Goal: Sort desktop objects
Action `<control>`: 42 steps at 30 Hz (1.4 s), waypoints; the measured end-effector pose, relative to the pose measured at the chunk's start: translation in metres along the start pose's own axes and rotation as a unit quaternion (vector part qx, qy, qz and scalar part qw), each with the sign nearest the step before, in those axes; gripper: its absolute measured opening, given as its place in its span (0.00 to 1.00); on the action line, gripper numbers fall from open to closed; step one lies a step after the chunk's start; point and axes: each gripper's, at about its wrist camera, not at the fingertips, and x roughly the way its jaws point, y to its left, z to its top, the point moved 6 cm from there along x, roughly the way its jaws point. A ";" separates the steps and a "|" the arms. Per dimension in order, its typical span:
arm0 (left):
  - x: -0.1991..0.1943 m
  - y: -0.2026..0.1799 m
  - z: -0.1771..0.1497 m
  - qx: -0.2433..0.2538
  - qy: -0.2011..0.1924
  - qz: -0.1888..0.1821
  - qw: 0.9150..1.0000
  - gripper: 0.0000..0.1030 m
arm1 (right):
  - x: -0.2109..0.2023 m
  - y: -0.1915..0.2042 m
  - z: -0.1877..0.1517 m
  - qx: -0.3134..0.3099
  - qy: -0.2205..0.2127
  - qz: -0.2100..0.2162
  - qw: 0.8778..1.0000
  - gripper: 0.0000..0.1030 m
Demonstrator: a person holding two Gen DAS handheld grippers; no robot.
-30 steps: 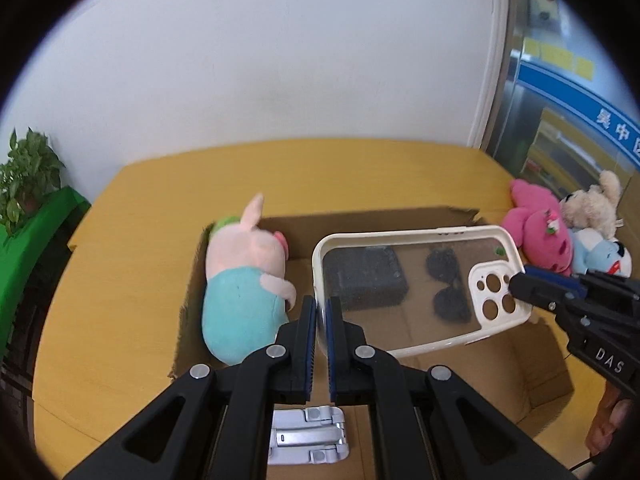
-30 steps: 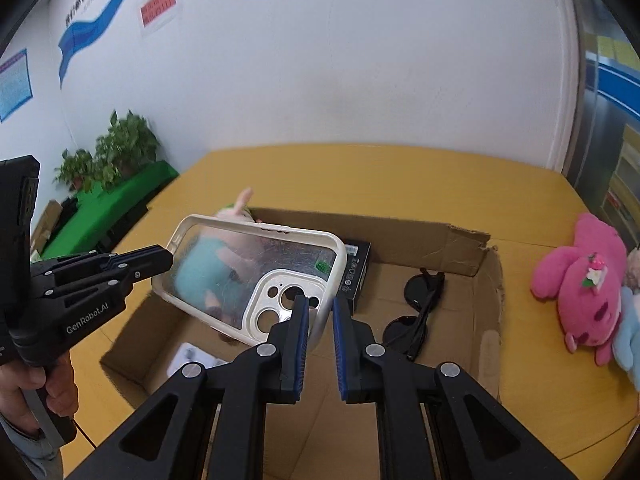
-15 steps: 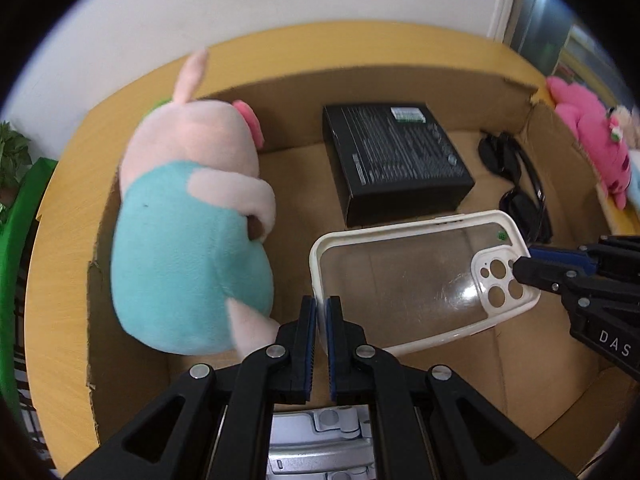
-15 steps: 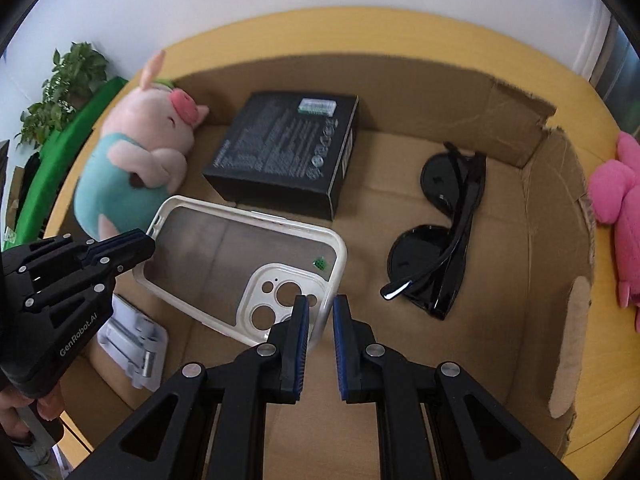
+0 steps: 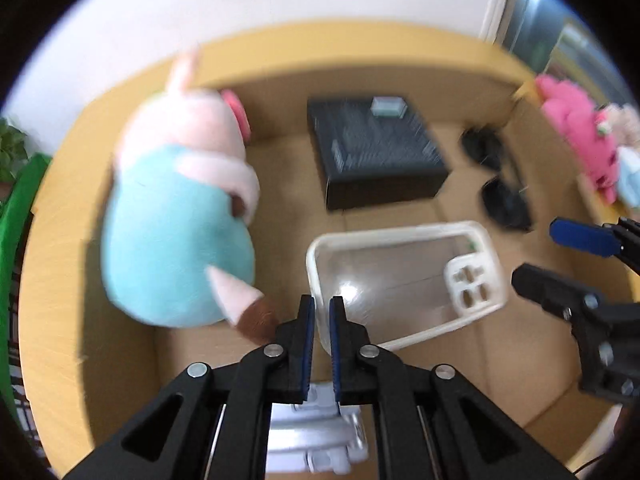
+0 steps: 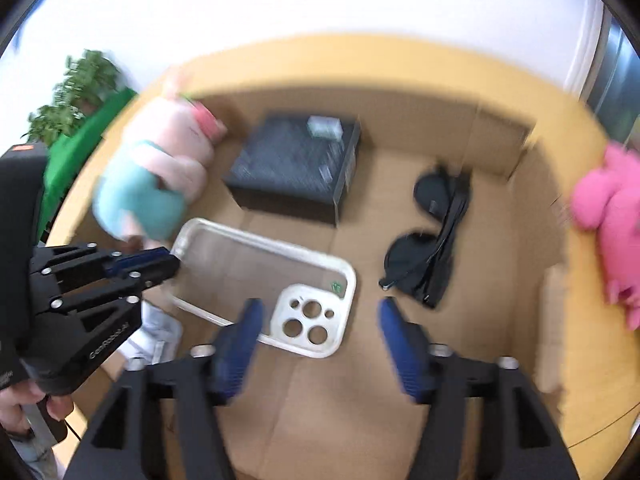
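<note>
Left gripper [image 5: 322, 312] is seen clamped on the short plain edge of the clear phone case [image 5: 404, 276], its jaws nearly together on the rim, while the right gripper [image 6: 316, 320] stands with its jaws spread wide and nothing pressed between them; those jaws have just been opening, and the camera-cutout end of the case lies between them, released. The case is held low inside the cardboard box [image 6: 516, 208], just above its floor, in the open patch in front of the black box [image 5: 376, 156], with the plush pig [image 5: 176, 216] to one side and the sunglasses [image 6: 432, 240] to the other.

As for progress, four items are judged to be already sorted into the carton: pig, black box, sunglasses and a silver stand [image 5: 316, 428] near the front wall. The case is taken to be nearly placed, only one end being let go. The pink plush [image 6: 604, 216] and its neighbours outside the carton are left to be dealt with.

Compared with a second ago, the case has been brought down from above the rim into the carton, and the right-hand grip on it has been given up.
</note>
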 end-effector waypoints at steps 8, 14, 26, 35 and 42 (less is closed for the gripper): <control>-0.120 0.001 -0.018 -0.002 -0.169 0.032 0.985 0.66 | -0.108 0.027 -0.024 -0.004 -0.134 -0.013 0.991 0.91; -0.169 0.007 -0.040 -0.058 -0.237 0.037 0.969 0.77 | -0.131 0.033 -0.054 0.018 -0.145 -0.034 0.989 0.96; -0.191 -0.023 -0.096 -0.062 -0.265 0.046 0.961 0.77 | -0.148 0.039 -0.102 0.009 -0.146 -0.067 0.987 0.97; -0.200 -0.027 -0.101 -0.067 -0.265 0.057 0.960 0.77 | -0.156 0.044 -0.111 0.007 -0.153 -0.062 0.986 0.97; -0.201 -0.026 -0.106 -0.071 -0.267 0.066 0.959 0.77 | -0.157 0.048 -0.116 0.007 -0.153 -0.060 0.986 0.97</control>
